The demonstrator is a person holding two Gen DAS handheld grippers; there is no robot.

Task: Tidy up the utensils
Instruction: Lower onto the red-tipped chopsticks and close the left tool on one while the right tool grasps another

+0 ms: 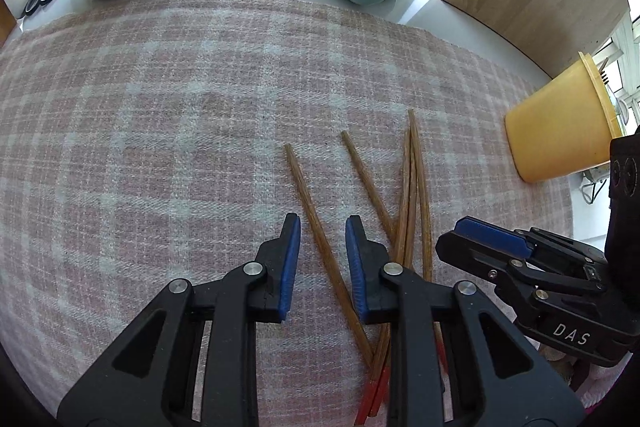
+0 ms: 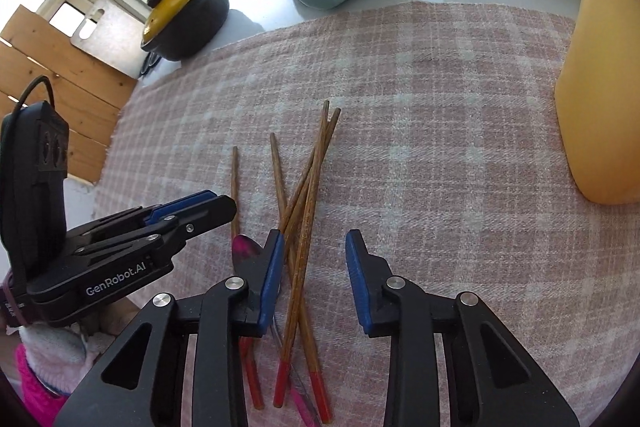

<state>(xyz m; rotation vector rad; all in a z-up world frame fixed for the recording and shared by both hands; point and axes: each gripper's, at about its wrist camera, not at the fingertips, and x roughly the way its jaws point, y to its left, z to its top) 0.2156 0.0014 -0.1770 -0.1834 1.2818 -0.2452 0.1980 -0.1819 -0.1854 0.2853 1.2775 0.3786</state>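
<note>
You are holding the left gripper (image 1: 322, 233) part-open, astride one brown wooden red-ended chopstick (image 1: 320, 239) | right gripper (image 2: 314, 247) is hanging part-open, pads clear, over crossed chopsticks (image 2: 306, 211) on the pink checked cloth (image 2: 420, 107)

My fingers (image 1: 290, 267) are black plastic with blue pads and silver rivets. My right gripper (image 1: 472, 239), at lower right, reads "DAS"; my left gripper (image 2: 216, 205), at left, reads "GenRobot.AI", with a black cable above.

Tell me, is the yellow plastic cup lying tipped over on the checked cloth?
No, the yellow plastic cup stands upright on the pink checked cloth.
</note>
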